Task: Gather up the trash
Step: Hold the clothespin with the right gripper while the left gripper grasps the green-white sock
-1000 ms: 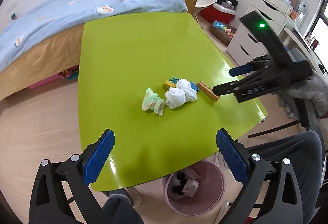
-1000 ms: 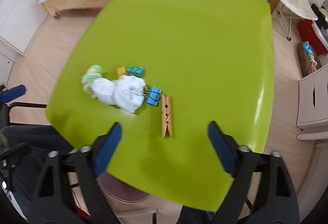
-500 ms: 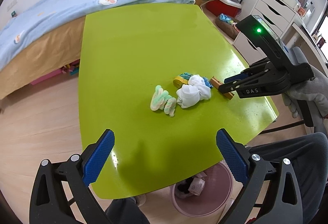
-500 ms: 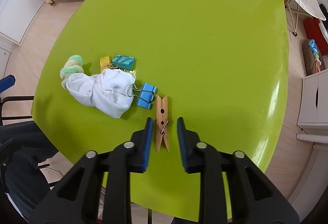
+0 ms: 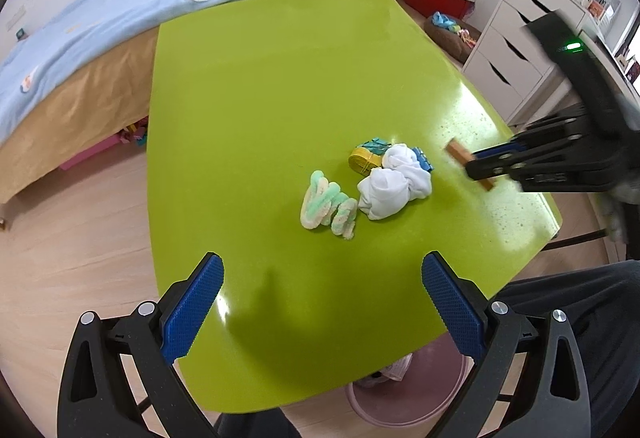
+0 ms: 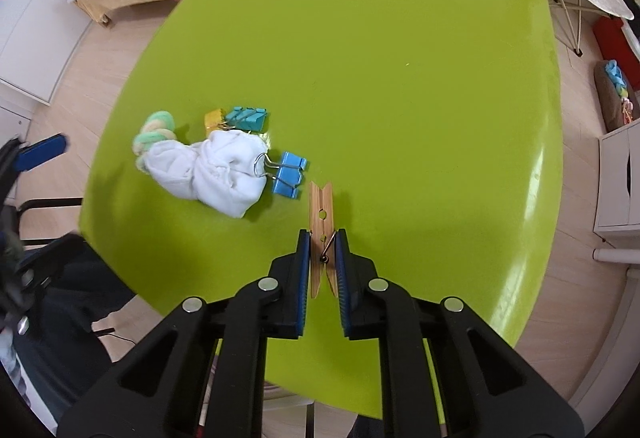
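Note:
My right gripper (image 6: 322, 238) is shut on a wooden clothespin (image 6: 321, 209), which it holds just above the green table (image 6: 400, 77); both show in the left wrist view, gripper (image 5: 480, 167) and clothespin (image 5: 460, 151). A white crumpled cloth (image 6: 216, 169) (image 5: 394, 183), a blue binder clip (image 6: 290, 173), a teal clip (image 6: 246, 117), a yellow clip (image 6: 212, 117) and a pastel fuzzy sock (image 5: 326, 203) lie in a cluster. My left gripper (image 5: 322, 302) is open and empty over the table's near edge.
A pink waste bin (image 5: 400, 394) with trash in it stands on the floor under the table's near edge. A bed (image 5: 120, 17) lies beyond the table. White drawers (image 5: 516, 37) stand at the right. The person's legs are beside the bin.
My right gripper has closed on the clothespin and lifted it off the table. My left gripper has moved closer over the table.

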Tool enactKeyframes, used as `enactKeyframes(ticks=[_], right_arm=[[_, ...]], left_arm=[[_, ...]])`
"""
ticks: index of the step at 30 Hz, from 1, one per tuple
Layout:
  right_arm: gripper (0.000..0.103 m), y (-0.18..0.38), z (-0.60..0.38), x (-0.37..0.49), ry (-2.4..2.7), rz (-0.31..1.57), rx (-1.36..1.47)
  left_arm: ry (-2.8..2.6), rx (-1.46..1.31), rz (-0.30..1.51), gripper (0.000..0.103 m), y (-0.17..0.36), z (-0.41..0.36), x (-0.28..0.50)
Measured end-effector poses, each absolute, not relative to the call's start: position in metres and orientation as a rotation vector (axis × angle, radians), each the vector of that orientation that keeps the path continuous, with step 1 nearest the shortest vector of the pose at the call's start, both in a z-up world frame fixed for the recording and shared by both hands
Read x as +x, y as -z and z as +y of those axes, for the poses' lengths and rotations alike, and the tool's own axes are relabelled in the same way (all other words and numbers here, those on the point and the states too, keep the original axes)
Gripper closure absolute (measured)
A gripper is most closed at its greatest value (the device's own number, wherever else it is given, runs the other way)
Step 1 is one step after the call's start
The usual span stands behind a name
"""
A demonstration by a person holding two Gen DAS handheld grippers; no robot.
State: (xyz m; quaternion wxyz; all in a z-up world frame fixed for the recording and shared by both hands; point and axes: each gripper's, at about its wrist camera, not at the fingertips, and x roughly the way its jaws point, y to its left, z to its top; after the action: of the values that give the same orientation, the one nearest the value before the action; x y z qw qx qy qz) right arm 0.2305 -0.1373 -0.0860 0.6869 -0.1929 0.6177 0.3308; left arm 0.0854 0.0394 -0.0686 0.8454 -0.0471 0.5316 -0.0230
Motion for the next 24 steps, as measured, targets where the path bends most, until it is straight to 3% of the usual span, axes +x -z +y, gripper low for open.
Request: enactKeyframes(ticks=[12, 21, 24], right_arm=[[0.091, 0.064, -0.164, 0.229, -0.737, 1.354, -0.408], [0.091, 0.068, -0.154, 0.228, -0.741, 1.359, -0.410], [0.091, 0.069, -0.154, 0.227, -0.743, 1.354, -0.412]], left_arm=[[0.101, -0.057, 1.214, 0.008, 0.107, 0.044, 0.126], [0.122, -0.020, 1.220, 0.035, 0.113, 0.043, 0.135], [0.116, -0.019, 1.213, 0.057, 0.110, 0.045, 0.134]])
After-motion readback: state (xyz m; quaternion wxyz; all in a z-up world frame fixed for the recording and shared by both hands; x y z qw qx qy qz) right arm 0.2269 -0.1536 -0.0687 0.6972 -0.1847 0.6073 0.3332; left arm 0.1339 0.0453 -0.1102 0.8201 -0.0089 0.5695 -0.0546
